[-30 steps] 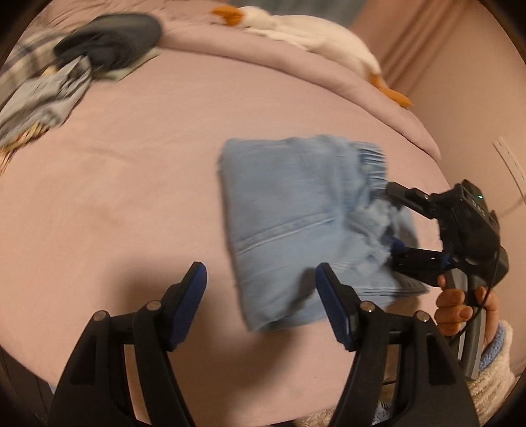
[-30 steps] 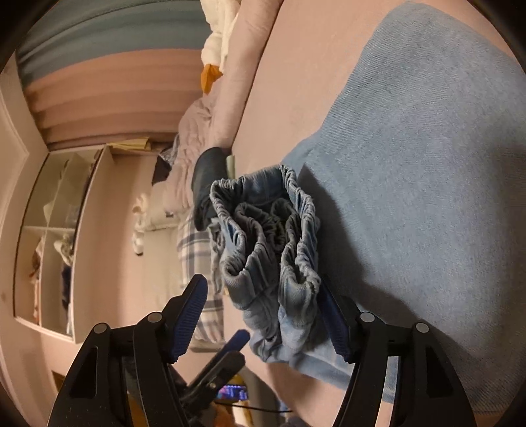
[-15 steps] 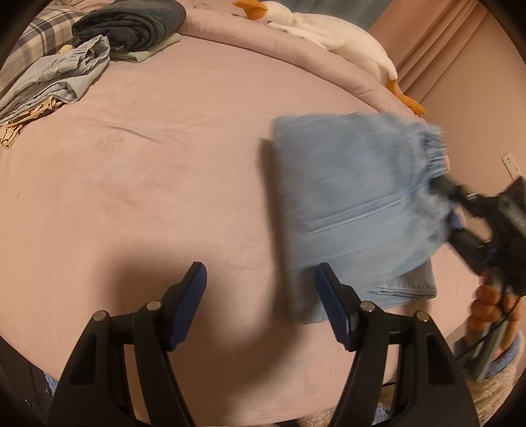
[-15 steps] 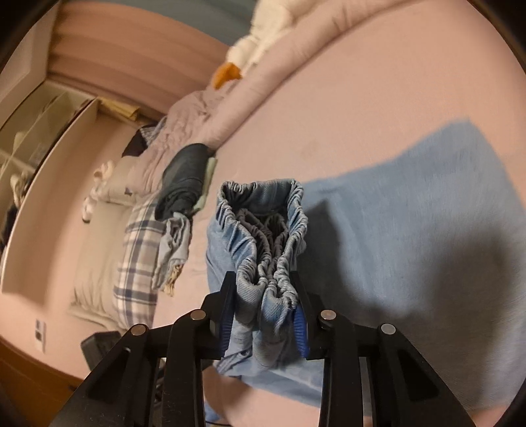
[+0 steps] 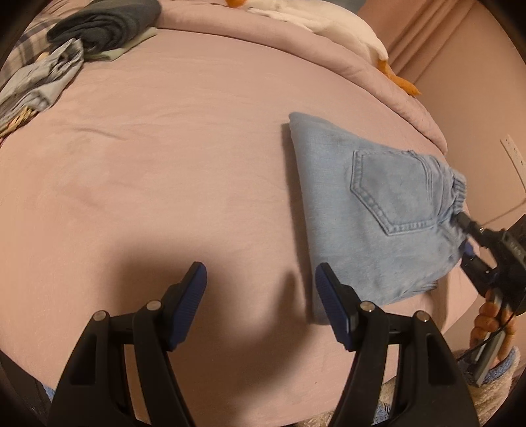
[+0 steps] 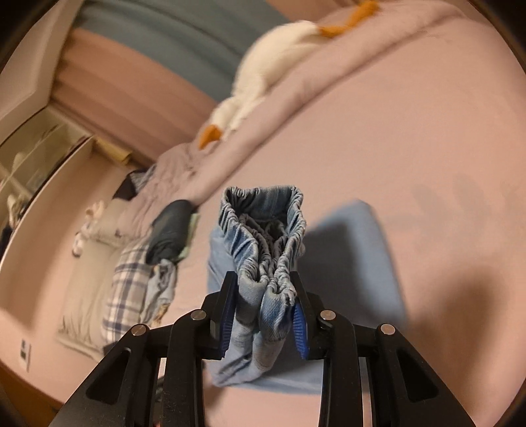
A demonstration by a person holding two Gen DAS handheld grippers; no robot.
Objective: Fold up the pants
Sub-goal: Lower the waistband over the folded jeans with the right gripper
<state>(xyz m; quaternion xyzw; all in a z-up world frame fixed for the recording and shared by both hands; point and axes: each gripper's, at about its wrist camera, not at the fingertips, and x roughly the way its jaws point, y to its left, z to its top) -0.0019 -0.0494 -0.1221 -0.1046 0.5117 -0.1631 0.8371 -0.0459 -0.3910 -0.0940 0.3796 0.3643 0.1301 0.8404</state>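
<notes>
Your right tool (image 6: pixel 264 307) is clamped on the gathered waistband of the folded pants (image 5: pixel 378 210), which hang from it just above the bed's (image 5: pixel 164 164) right edge, pocket side up. Your left tool (image 5: pixel 261 289) stands open over bare bedding just beside the pants' near corner, gripping nothing.

My folded light-blue denim pants (image 5: pixel 378 210) lie on a plain dusty-pink bedsheet (image 5: pixel 180 147). My grippers' black fingers carry dark-blue ribbed pads (image 5: pixel 190 295). Beyond sit a white plush goose with orange feet (image 6: pixel 273 62), a charcoal rolled garment (image 5: pixel 105 23) and a blue-and-white plaid cloth (image 6: pixel 128 282).
</notes>
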